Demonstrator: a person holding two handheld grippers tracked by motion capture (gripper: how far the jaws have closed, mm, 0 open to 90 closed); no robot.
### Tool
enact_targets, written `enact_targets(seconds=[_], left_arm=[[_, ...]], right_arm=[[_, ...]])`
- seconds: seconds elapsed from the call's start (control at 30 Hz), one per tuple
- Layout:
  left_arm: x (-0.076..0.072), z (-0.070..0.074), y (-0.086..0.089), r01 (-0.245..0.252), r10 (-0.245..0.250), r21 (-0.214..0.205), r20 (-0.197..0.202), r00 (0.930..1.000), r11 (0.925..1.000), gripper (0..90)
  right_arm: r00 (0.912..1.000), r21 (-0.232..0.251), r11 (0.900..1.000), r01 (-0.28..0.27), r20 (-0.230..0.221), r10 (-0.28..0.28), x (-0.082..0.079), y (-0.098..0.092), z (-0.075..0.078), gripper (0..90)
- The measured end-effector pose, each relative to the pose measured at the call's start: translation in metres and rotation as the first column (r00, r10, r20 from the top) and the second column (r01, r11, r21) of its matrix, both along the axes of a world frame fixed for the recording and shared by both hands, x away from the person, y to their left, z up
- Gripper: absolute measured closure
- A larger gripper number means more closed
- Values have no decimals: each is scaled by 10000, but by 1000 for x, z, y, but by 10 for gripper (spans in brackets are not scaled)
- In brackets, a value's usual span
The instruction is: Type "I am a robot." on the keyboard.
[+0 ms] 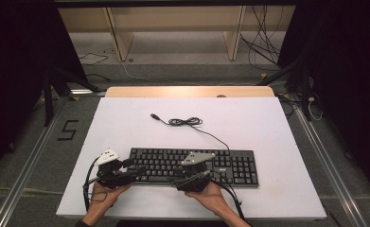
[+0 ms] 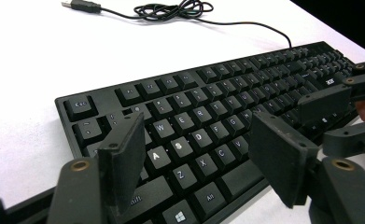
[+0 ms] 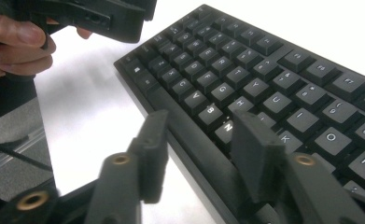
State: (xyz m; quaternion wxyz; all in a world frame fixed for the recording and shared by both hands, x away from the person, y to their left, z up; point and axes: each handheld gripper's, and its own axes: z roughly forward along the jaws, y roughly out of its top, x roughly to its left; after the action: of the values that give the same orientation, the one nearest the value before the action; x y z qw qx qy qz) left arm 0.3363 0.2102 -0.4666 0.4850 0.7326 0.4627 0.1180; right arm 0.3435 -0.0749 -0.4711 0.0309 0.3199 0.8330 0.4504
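A black keyboard [image 1: 230,163] lies across the near half of the white tabletop [image 1: 126,123]. Its cable [image 1: 187,122] is coiled behind it and ends in a loose USB plug [image 1: 154,116]. My left gripper [image 1: 134,169] hovers at the keyboard's left end. In the left gripper view it [image 2: 196,135] stands open above the letter keys [image 2: 189,140] with nothing between the jaws. My right gripper [image 1: 182,176] sits at the middle of the keyboard's front edge. In the right gripper view its jaws [image 3: 201,130] straddle that edge [image 3: 180,140], one pad in front, one over the N key, with no pressing seen.
The coiled cable [image 2: 175,9] and plug [image 2: 80,5] lie on bare white surface beyond the keyboard. The table's near edge runs just under the person's hands [image 1: 102,196]. Dark floor, rails and loose wires surround the table; a wooden frame stands behind it.
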Motion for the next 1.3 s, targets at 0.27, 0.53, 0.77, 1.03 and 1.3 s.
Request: enact_targets(seconds=[0.27,0.53,0.77,1.03,1.3], left_arm=[[-2,1,0,18,-17,-101,95,10000,9999,340],[-4,3,0,79,-74,-219,221,9997,9997,319],[-6,4,-1,125,-117,-254,326,9994,9996,306],[-8,5,-1,209,-193,-302,518,9985,9993,290],[-9,6,-1,208,-189,-329,546,9983,9992,287]], right_arm=[[9999,-261,9996,-123,-22,122,1,4,-4,753],[9996,-370,9990,-248,-164,242,1,6,-6,881],[9994,-476,9985,-268,-244,256,2,9,-8,900],[9993,-621,9977,-287,-268,270,2,11,-11,900],[9996,-679,9976,-166,-256,149,4,12,-12,900]])
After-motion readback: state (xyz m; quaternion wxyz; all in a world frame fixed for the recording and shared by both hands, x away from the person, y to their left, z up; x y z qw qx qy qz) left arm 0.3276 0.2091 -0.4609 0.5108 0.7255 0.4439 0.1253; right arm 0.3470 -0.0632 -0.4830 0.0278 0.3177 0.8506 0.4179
